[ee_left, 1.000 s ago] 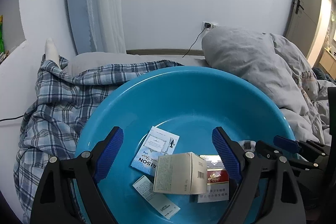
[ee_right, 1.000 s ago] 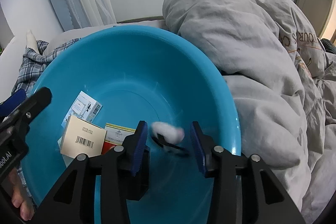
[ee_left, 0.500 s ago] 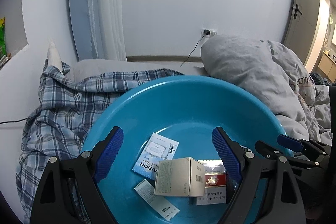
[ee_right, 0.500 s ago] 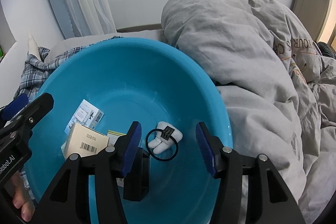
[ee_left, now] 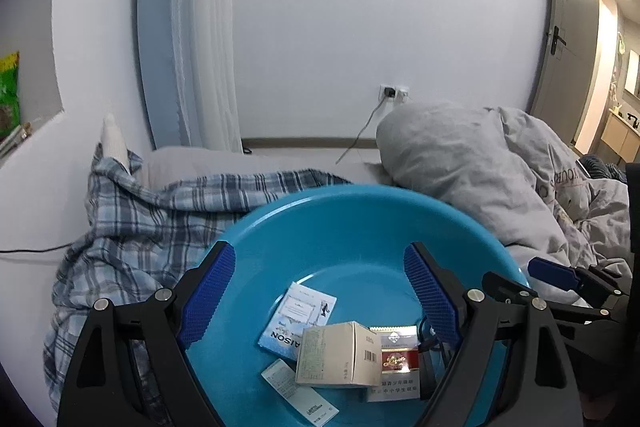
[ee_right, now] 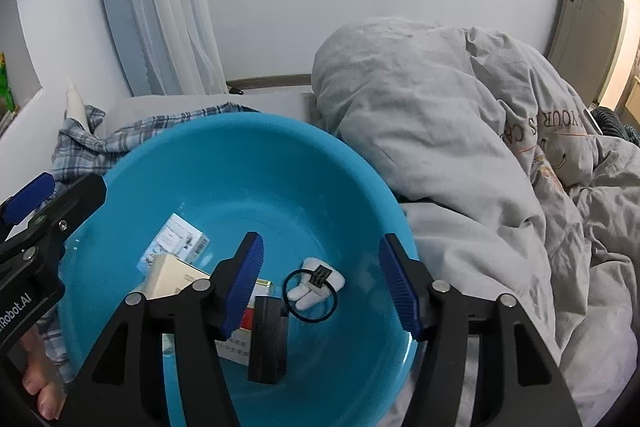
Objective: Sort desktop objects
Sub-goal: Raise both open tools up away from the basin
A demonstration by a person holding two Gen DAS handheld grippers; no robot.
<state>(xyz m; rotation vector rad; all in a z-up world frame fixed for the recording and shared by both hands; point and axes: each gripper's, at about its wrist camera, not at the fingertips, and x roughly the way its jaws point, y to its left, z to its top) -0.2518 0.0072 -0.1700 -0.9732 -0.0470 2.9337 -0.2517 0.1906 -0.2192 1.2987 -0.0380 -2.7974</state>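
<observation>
Right gripper (ee_right: 320, 281) raised, hair tie (ee_right: 311, 296) only right view

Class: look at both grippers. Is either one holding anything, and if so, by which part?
Nothing is held. The left gripper and right gripper are both open above the blue basin; the hair tie lies loose inside.

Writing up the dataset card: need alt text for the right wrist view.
The open right gripper hovers empty over a blue basin on a bed, above a white hair tie with a black loop. Small boxes lie left in the basin; a grey duvet is bunched to the right.
</observation>
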